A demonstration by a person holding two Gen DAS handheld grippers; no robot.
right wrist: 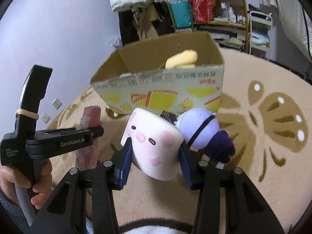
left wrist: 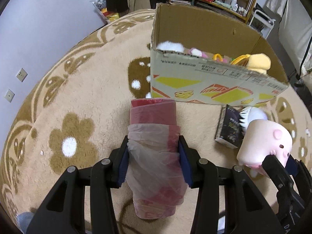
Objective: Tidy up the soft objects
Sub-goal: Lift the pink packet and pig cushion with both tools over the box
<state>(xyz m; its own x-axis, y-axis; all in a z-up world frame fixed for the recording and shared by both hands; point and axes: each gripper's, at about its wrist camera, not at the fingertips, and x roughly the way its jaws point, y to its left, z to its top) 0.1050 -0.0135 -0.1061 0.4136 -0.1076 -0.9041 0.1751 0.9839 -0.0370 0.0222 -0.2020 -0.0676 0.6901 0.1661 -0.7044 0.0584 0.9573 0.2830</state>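
**Both tools loaded, box waiting**

The left tool (left wrist: 154,161) is pinching a plastic-wrapped red roll (left wrist: 154,152); the right tool (right wrist: 155,161) is squeezing a pink pig plush (right wrist: 154,144). Both are hanging over the rug (left wrist: 81,97), near the cardboard box (left wrist: 204,85). Carrying seems underway; next, each needs lifting over the box's near wall and releasing among the toys.

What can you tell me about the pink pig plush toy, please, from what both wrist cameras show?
The pink pig plush toy is a pale pink, blocky, marshmallow-like cushion of soft, smooth fabric. Its face has two small dark eyes, a pink snout, rosy cheek patches and a small pink ear. It is tilted, face toward the right wrist camera, clamped between the blue pads of the right gripper and apparently lifted above the carpet. It sits in front of the cardboard box, beside a purple doll.
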